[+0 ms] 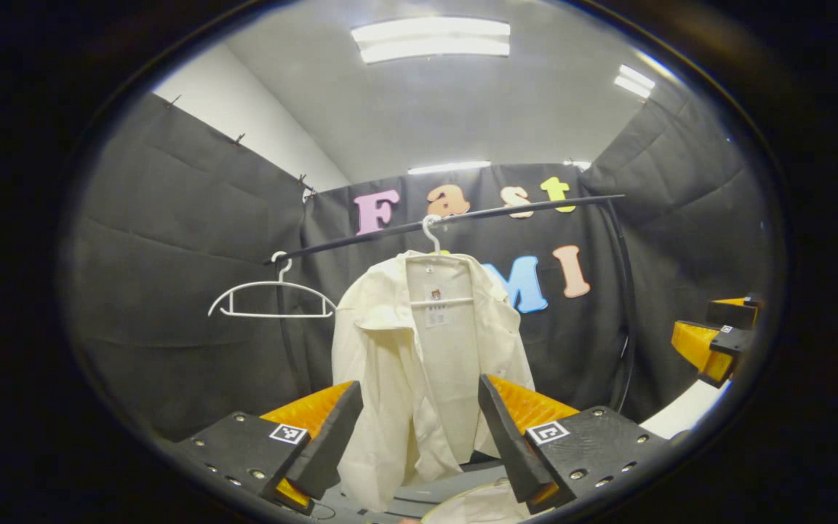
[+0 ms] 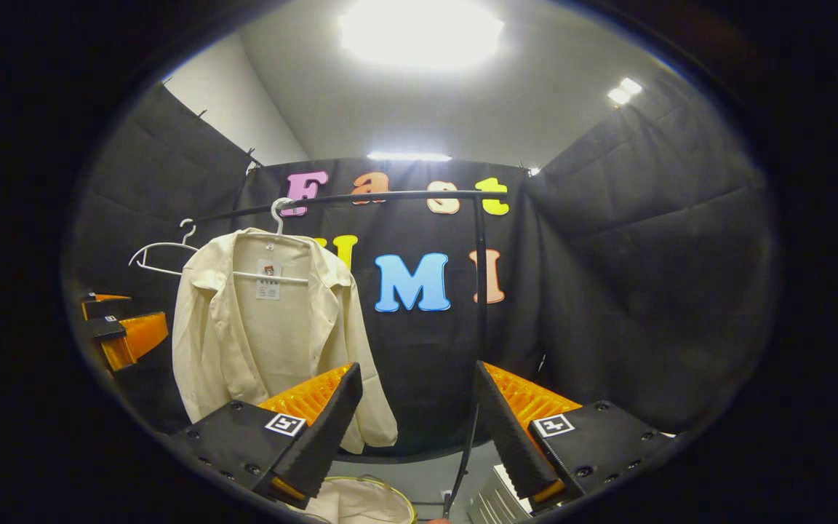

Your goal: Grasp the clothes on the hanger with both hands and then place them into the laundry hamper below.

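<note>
Booth rail (image 1: 463, 215) carries hung shirt (image 1: 426, 349); both grippers (image 1: 419, 444) (image 2: 419, 437) gape empty ahead of grasping; hamper (image 2: 361, 502) probably below.

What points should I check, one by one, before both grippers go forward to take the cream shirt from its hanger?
1. Left gripper open: ok, its fingers stand wide apart with the shirt seen between them.
2. Right gripper open: ok, nothing is between its fingers.
3. Shirt on its hanger, hooked on the rail: ok.
4. Right gripper aimed at the shirt: not ok, in the right gripper view the shirt hangs to the left of its fingers.
5. Second hanger apart from the shirt: ok, it hangs empty beside it.
6. Hamper under the shirt: cannot tell, only a rim shows low down.
</note>
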Demonstrator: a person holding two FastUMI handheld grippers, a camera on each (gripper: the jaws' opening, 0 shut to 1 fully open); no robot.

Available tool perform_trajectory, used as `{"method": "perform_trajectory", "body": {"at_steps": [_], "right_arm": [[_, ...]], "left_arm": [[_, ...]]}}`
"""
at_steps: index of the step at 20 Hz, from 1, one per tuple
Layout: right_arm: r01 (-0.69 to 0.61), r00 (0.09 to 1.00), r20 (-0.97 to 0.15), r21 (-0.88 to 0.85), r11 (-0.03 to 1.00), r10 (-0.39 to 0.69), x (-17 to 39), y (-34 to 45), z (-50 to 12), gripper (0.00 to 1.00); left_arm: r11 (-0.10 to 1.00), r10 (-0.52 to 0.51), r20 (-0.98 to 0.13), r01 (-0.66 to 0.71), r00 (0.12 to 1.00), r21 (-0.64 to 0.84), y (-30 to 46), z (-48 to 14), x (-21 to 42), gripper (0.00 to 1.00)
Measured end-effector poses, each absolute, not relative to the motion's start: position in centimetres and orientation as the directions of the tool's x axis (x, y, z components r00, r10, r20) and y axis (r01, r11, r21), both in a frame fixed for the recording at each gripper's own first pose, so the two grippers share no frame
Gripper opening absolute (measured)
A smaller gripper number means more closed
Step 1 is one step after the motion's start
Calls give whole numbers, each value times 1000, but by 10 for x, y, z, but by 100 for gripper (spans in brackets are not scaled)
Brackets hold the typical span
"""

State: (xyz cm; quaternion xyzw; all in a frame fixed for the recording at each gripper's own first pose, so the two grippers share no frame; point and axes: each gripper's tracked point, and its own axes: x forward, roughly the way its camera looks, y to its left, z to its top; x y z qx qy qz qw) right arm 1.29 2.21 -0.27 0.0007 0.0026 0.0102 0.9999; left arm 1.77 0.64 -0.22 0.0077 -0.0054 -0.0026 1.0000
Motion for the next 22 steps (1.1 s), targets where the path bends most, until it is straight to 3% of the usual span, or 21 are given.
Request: {"method": "perform_trajectory", "body": {"at_steps": [11, 22], "right_arm": [[-87, 996, 7, 26, 996, 87, 39, 84, 6, 98], [-237, 972, 18, 68, 969, 236, 121, 134, 23, 97]], "left_arm": [[1000, -8, 16, 8, 1000, -12, 36, -4, 55, 94], [998, 52, 17, -52, 998, -21, 30, 2, 125, 93]]}}
